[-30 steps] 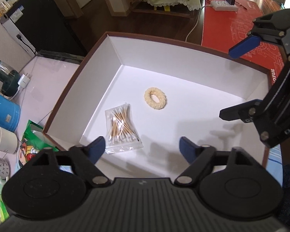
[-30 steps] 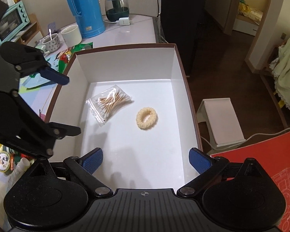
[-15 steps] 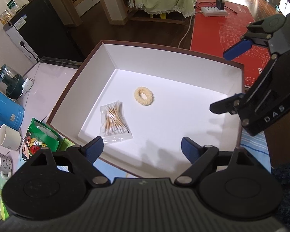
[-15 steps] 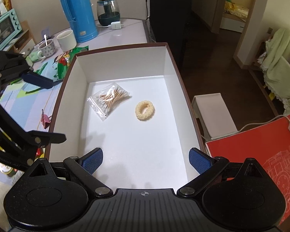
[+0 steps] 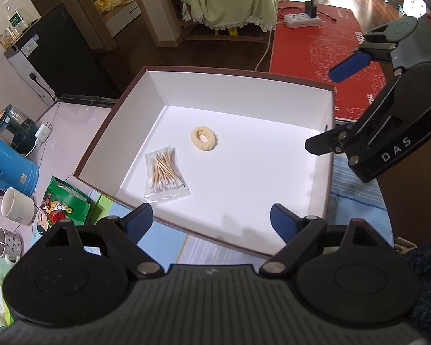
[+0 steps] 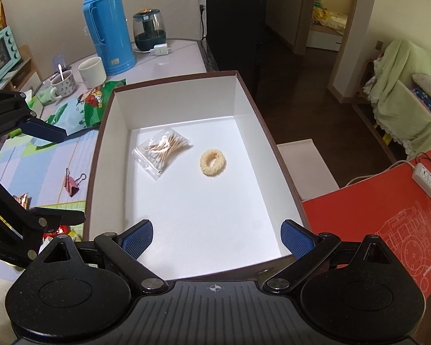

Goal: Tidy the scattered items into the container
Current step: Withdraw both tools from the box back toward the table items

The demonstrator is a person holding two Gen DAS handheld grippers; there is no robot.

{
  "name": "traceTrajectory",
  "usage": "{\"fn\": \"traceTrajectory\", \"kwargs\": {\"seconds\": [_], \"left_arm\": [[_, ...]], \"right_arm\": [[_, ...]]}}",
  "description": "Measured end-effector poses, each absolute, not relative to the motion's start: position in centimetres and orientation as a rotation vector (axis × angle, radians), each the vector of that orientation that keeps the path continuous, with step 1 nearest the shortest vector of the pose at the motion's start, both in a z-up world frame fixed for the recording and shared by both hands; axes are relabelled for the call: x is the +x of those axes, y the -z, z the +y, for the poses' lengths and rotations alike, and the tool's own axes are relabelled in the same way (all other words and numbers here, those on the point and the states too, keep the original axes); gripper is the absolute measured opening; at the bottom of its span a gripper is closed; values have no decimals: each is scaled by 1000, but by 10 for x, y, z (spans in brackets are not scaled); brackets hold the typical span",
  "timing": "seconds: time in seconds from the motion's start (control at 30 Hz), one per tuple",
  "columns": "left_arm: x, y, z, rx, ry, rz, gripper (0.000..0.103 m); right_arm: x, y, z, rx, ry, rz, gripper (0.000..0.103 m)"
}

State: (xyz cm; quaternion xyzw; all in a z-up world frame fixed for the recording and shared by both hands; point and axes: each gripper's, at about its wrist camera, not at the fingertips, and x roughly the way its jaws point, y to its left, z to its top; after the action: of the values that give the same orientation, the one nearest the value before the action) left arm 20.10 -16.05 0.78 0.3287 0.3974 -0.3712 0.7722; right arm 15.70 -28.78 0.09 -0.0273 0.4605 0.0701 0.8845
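Hovering above the near edge of the box (image 6: 100,155), the right gripper (image 6: 217,237) and the left gripper (image 5: 207,220) both hold their fingers wide and empty. The cotton swab bag (image 6: 162,151) and the scrunchie (image 6: 213,162) already lie inside. The pink binder clip (image 6: 73,182) waits on the surface just beside the wall; a careless reach could bump the box or the grippers together.
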Motion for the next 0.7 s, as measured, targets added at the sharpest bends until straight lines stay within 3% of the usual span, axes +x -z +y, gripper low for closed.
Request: {"fn": "traceTrajectory", "kwargs": {"seconds": [0.7], "left_arm": [[159,-17,-60,672,753,829,87]], "right_arm": [[104,-12,-248,47,-77,883,98]]}}
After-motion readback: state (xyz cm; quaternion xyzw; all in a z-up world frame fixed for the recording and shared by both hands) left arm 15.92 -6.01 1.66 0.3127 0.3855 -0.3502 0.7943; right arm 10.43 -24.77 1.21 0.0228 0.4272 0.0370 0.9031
